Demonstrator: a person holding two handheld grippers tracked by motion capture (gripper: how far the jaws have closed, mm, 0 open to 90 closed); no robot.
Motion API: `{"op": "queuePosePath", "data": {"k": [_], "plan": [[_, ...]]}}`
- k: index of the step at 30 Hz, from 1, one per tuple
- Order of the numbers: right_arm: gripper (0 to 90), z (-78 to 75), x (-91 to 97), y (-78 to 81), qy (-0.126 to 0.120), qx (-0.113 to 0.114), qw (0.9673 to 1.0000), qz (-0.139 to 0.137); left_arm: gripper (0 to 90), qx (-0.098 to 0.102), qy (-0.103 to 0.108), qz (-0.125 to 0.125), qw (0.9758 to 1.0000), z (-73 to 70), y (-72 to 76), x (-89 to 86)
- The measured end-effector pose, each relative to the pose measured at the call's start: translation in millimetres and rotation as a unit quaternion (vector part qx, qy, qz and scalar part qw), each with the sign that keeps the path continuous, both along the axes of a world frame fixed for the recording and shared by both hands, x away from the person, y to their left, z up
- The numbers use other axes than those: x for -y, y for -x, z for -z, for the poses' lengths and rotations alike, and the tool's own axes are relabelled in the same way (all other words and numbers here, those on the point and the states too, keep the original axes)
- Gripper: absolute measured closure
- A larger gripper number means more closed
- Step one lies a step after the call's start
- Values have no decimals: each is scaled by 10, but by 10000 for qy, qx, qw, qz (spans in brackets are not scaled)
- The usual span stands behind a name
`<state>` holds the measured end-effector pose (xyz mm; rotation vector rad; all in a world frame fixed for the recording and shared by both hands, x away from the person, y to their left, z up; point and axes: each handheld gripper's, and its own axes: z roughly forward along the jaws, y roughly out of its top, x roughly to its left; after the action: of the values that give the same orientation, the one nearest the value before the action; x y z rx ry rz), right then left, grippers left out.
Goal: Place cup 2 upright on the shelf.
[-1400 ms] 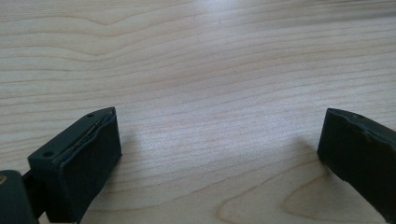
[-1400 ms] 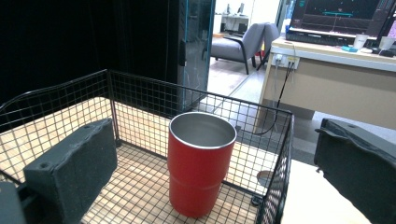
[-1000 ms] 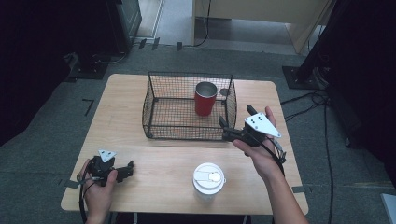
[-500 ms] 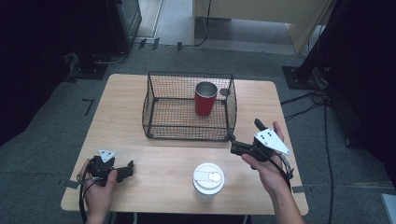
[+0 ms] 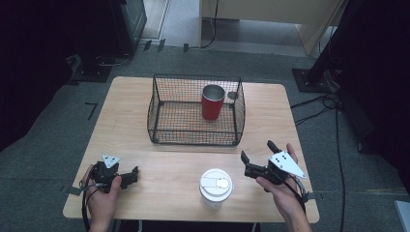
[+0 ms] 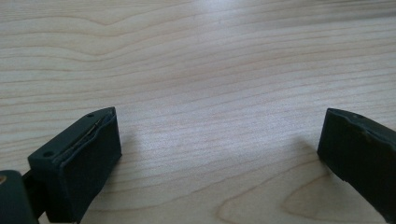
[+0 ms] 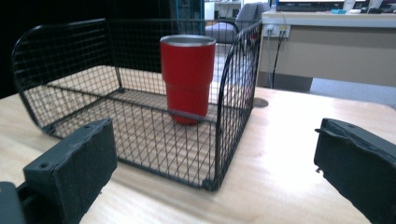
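Two hand-held grippers are in play, both empty. The right hand-held gripper (image 5: 255, 158) hovers with its jaws spread wide, just right of the white cup (image 5: 216, 187) near the front edge of the table (image 5: 125, 125); in the right gripper view its camera looks toward the wire basket (image 7: 140, 121) and the red tumbler (image 7: 187, 77) standing upright inside it. The left hand-held gripper (image 5: 131, 175) rests low at the front left, jaws also wide apart, with bare wood between them in the left gripper view.

The white cup stands upright with a lid on, between the two grippers and nearer the right one. It is probably light, thin-walled paper or plastic, so a hard squeeze could dent it or pop the lid. The safest hold looks to be across the body just under the lid rim, where the wall is stiffest, with gentle pressure. Whether it holds liquid cannot be told, so keeping it level is wise.
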<state>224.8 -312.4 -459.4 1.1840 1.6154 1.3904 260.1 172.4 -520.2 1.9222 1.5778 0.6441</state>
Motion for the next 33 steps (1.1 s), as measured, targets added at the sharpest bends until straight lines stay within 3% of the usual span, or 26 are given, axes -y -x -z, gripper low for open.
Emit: {"op": "queuePosePath", "data": {"k": [4,12,22,27,33], "plan": [[0,90,31,92,-57,-76,10000,11,2,-3,1,0,10000,0,0,0],[0,305,8,333,159,-232,9995,-139,2,-1,1,-1,10000,0,0,0],[0,382,-80,449,236,-290,9957,-851,2,-2,-6,-3,10000,-1,-6,5],[0,395,-65,473,118,-312,9917,-1243,2,3,-3,1,10000,0,-9,6],[0,408,-94,501,139,-316,9872,-1555,2,2,-4,3,10000,0,-9,6]]}}
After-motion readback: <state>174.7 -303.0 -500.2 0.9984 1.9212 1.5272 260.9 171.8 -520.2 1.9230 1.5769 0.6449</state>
